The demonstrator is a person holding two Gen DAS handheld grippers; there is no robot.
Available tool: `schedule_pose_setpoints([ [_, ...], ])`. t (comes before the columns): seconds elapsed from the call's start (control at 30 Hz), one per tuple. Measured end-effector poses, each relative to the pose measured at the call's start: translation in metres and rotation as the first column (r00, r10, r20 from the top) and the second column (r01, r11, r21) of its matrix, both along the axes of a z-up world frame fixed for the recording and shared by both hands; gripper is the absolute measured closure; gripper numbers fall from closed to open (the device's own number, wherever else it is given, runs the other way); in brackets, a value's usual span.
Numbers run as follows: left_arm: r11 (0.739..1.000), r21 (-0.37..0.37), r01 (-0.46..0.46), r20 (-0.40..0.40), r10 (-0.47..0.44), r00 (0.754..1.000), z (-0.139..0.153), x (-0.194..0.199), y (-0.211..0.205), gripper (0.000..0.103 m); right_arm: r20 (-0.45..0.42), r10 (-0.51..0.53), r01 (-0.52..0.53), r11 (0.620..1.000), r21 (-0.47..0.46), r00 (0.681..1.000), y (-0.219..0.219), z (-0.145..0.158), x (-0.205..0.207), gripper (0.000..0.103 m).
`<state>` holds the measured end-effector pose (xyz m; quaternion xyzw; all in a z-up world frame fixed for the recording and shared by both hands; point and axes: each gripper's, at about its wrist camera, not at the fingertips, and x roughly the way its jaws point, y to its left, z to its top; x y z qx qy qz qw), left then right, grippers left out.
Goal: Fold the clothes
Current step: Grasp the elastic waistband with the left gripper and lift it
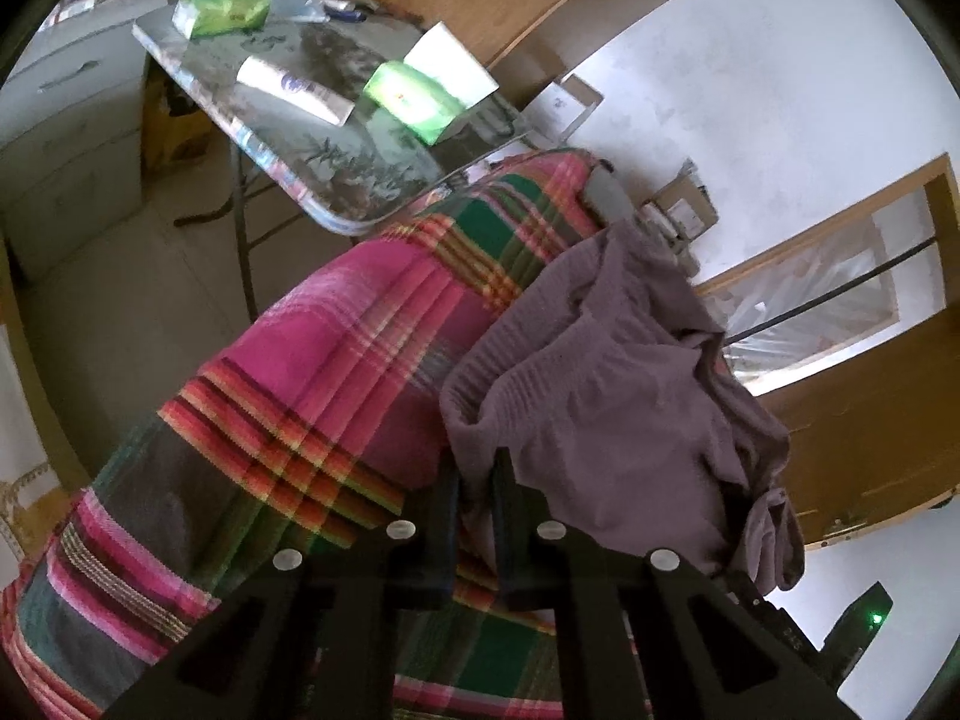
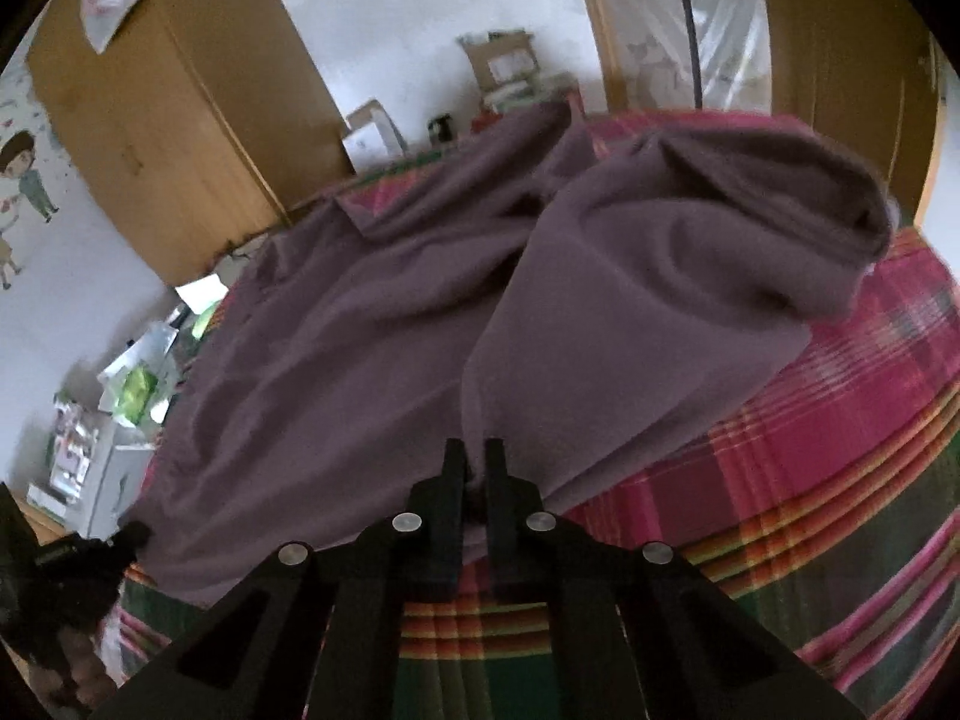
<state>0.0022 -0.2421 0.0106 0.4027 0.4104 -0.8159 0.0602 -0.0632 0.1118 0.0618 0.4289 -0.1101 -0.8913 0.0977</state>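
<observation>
Crumpled mauve knit garment [image 2: 420, 312] lies on bed's pink-green plaid cover [image 2: 840, 420]. Right gripper [image 2: 474, 468] clamps its near edge; left gripper [image 1: 477, 480] pinches the ribbed hem. Bulk extends ahead of both; neither looks clearly nearer.

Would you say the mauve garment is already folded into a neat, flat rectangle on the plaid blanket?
No, the mauve garment lies rumpled and spread in loose folds over the plaid blanket.

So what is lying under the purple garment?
The purple garment lies on a pink and green plaid blanket, which shows around its edges. What the blanket covers, and anything beneath the garment's middle, cannot be seen.
</observation>
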Motion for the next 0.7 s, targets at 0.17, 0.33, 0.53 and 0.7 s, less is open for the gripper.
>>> schedule_pose_setpoints([
  [0.17, 1.0, -0.007, 0.011, -0.062, -0.011, 0.998, 0.019, 0.01, 0.008, 0.094, -0.088, -0.012, 0.009, 1.0, -0.027, 0.996, 0.011, 0.02, 0.017, 0.097],
  [0.33, 1.0, -0.005, 0.027, -0.109, -0.028, 0.994, 0.035, 0.024, 0.016, 0.094, -0.147, -0.03, 0.019, 0.997, -0.076, 0.989, 0.024, 0.038, 0.035, 0.098],
  [0.53, 0.999, -0.018, 0.043, -0.14, -0.045, 0.989, 0.048, 0.043, 0.029, 0.094, -0.219, -0.048, 0.027, 0.995, -0.098, 0.975, 0.041, 0.06, 0.062, 0.098],
  [0.7, 0.999, -0.03, 0.043, -0.161, -0.047, 0.986, 0.055, 0.065, 0.035, 0.094, -0.266, -0.048, 0.017, 0.993, -0.119, 0.963, 0.06, 0.074, 0.09, 0.098],
])
